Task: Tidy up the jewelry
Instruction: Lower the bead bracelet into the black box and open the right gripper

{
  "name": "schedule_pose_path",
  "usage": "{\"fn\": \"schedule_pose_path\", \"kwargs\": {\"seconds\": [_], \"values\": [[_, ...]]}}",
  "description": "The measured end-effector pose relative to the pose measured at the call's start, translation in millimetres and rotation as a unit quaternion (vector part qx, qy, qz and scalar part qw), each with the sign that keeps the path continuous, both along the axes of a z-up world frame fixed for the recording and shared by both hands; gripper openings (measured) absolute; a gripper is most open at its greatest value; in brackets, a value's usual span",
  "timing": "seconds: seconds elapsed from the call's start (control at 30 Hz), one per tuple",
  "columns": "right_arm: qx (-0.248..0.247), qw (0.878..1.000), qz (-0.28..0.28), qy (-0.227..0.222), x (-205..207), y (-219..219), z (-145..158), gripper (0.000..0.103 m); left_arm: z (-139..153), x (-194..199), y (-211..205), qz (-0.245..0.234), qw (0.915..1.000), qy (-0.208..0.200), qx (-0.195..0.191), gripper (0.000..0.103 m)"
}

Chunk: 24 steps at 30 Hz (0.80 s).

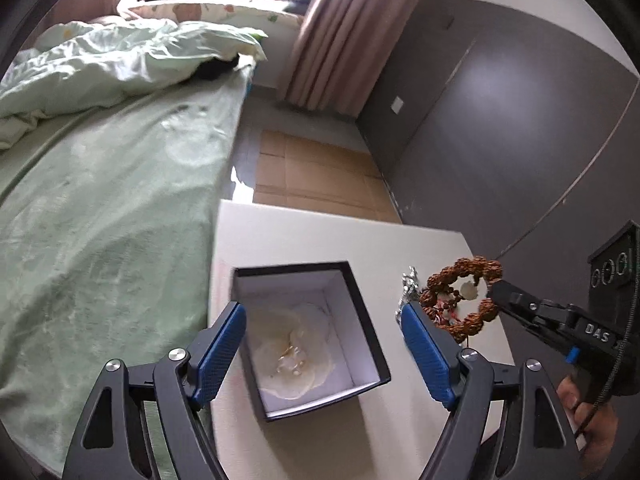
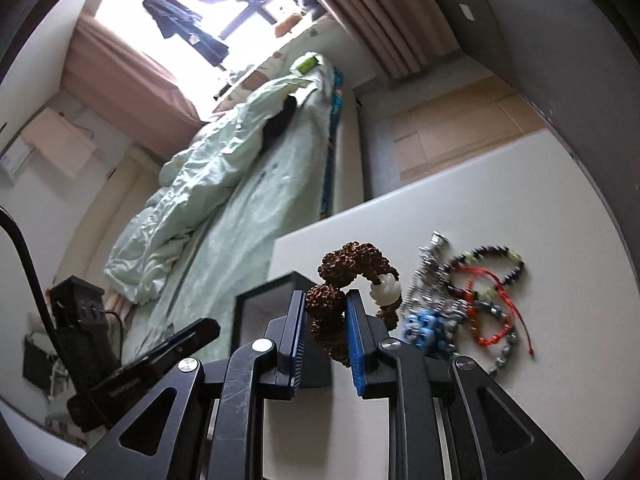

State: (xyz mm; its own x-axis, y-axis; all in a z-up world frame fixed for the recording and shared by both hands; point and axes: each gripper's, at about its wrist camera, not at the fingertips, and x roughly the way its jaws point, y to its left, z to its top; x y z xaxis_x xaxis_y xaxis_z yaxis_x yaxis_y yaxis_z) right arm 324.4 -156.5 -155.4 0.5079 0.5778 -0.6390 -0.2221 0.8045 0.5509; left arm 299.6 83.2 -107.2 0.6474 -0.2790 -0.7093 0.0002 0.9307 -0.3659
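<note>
Clamped in the right gripper and lifted off the white table, brown seed-bead bracelet hanging just right of the open black box, apparently for dropping in beside the pale piece already there, with left gripper spread wide, straddling the box.

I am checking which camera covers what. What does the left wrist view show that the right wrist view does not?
Only the left wrist view shows the inside of the open black box, with white disc-shaped pieces on its floor, and the open left tool astride it. Only the right wrist view shows the pile of jewelry on the white table: a dark bead bracelet, a red cord bracelet and a blue charm. Both show the brown seed bracelet gripped by the right tool.
</note>
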Motion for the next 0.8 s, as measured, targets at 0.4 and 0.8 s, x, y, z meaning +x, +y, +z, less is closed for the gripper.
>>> {"fn": "schedule_pose_path", "kwargs": {"seconds": [0.4, 0.8], "values": [[0.004, 0.998, 0.057, -0.035, -13.8, 64.0, 31.7, 0.02, 4.3, -23.2, 43.5, 0.033, 0.9994, -0.008, -0.006, 0.081], [-0.035, 0.996, 0.075, 0.025, -3.2, 101.3, -5.8, 0.047, 8.0, -37.1, 54.6, 0.035, 0.9993, -0.016, -0.003, 0.098]]}}
